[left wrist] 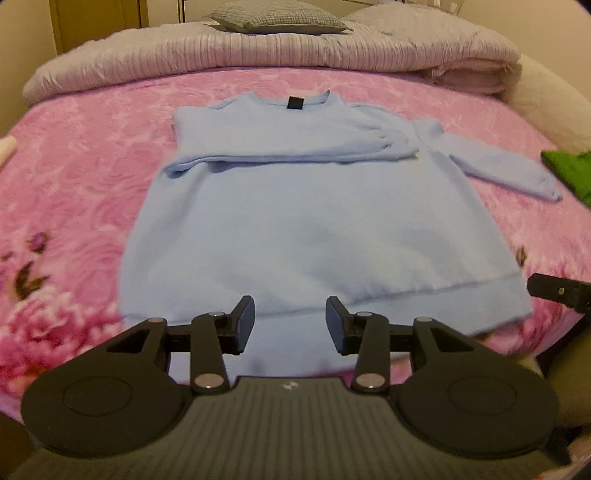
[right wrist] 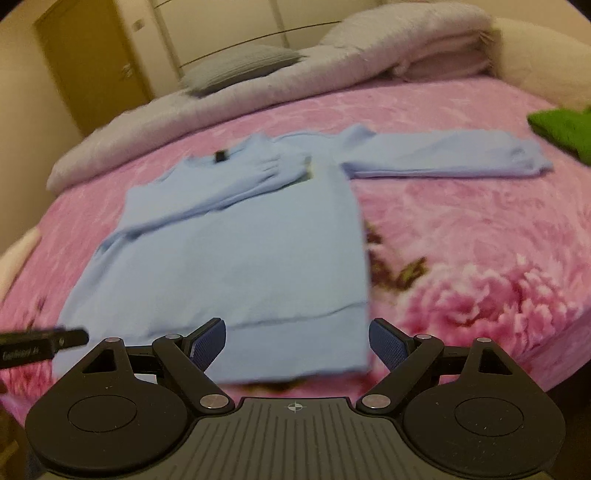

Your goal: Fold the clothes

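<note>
A light blue sweater [left wrist: 288, 229] [right wrist: 236, 258] lies flat on the pink floral bedspread [left wrist: 74, 166], neck away from me. One sleeve [left wrist: 295, 151] is folded across the chest. The other sleeve [left wrist: 495, 166] [right wrist: 443, 155] stretches out to the right. My left gripper [left wrist: 290, 325] hovers open over the hem near its middle, with nothing between the fingers. My right gripper [right wrist: 297, 343] stands open over the hem's right corner, its blue pads apart from the cloth. Each gripper's tip shows at the edge of the other's view.
A green garment [left wrist: 570, 170] [right wrist: 561, 129] lies at the bed's right side. A folded grey quilt [left wrist: 258, 51] and a grey pillow [left wrist: 277, 18] lie along the far end. The bed's near edge runs just under the grippers.
</note>
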A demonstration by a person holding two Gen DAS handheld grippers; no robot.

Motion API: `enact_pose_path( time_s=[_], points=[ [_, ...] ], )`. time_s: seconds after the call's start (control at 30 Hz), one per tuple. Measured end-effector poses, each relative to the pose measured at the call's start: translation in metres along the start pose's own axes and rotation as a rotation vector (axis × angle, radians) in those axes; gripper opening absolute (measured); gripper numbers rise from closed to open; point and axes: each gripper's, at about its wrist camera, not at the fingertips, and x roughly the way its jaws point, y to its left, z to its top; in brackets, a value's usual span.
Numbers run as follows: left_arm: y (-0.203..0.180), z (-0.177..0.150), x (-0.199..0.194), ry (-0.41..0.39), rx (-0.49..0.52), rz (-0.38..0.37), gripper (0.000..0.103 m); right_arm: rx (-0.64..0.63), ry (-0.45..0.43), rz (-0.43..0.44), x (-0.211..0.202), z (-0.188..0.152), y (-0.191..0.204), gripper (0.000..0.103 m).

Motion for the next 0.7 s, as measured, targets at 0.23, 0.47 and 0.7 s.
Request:
enact_pose_path(
  time_s=[0.23, 0.47, 0.7],
  points=[
    [-0.005, 0.05, 0.058, 0.005, -0.03, -0.021, 0.038, 0.432, -0.042, 0.117, 0.028, 0.044, -0.126, 0.087],
    [-0.026, 0.095, 0.127, 0.038, -0.028, -0.036, 0.038, 0.671, -0.113, 0.064, 0.054, 0.08, -0.256, 0.077],
    [-0.05, 0.12, 0.172, 0.047, -0.022, -0.089, 0.038, 0.85, -0.214, 0.085, 0.091, 0.12, -0.34, 0.06]
  ],
)
